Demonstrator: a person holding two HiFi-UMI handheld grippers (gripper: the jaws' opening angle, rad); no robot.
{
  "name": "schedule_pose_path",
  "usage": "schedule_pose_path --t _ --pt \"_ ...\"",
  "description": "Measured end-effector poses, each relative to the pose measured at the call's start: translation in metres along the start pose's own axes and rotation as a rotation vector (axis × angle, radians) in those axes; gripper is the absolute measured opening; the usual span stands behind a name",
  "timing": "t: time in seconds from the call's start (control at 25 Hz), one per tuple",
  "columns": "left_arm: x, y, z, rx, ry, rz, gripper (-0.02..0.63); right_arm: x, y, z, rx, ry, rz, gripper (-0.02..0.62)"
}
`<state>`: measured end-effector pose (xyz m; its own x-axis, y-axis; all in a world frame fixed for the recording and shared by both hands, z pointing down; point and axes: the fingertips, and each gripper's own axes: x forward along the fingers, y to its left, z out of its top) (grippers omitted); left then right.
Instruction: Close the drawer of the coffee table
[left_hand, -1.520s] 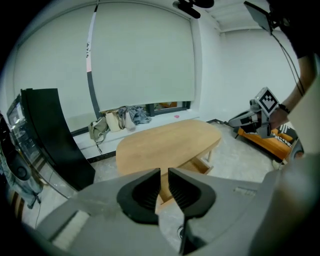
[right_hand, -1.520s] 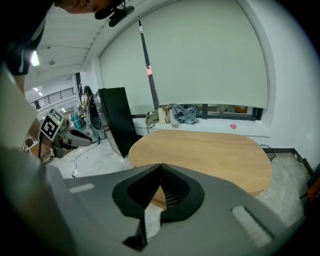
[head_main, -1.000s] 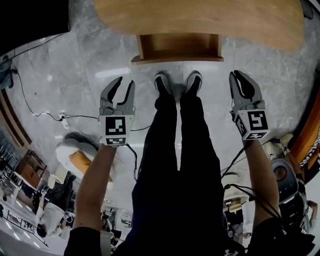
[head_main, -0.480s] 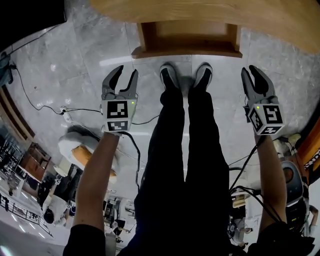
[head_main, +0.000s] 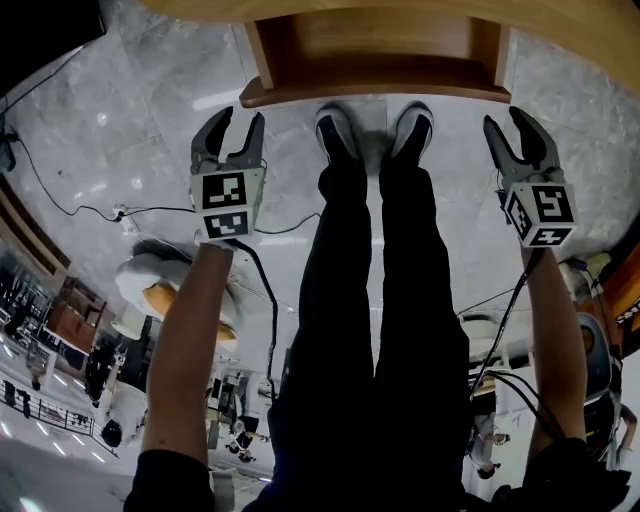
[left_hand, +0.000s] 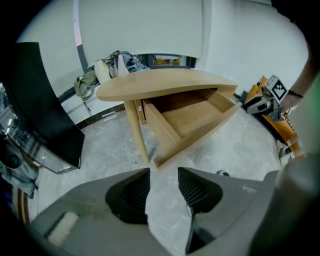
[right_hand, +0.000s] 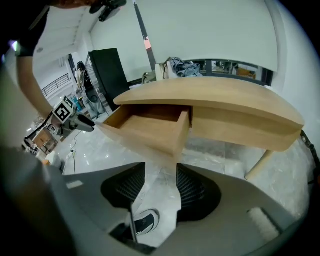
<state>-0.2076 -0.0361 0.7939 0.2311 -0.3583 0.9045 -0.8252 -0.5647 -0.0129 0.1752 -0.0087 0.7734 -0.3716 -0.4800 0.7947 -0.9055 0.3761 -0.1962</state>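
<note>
The drawer (head_main: 375, 90) stands pulled out of the desk (head_main: 570, 35) at 12 o'clock in the head view. It is empty, with its front just beyond the person's shoes (head_main: 335, 128). Over the last second both hands have sunk toward it, and both sets of jaws have just been opening. The left gripper (head_main: 240, 125), at 8 o'clock from the drawer, and the right gripper (head_main: 508, 128), at 4 o'clock, now gape wide with nothing between them. Neither touches the front yet, so the push looks to be next.

Both just opening: left gripper (head_main: 240, 125), right gripper (head_main: 507, 122) (fingers (head_main: 212, 135) empty).
</note>
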Motion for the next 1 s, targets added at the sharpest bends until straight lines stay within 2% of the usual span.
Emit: schedule_pose_path --t 0.52,0.84,1.0 --pt "0.029 0.001 -0.008 -0.032 0.021 0.001 0.181 0.029 -0.002 -0.013 -0.001 0.024 -0.01 0.201" --pt "0.034 -0.004 -0.003 -0.084 0.02 -0.006 0.181 0.034 -0.005 -0.01 -0.009 0.001 -0.046 0.173" --pt "0.035 -0.004 -0.004 -0.127 0.016 0.004 0.181 0.038 -0.008 -0.01 -0.012 -0.014 -0.053 0.179"
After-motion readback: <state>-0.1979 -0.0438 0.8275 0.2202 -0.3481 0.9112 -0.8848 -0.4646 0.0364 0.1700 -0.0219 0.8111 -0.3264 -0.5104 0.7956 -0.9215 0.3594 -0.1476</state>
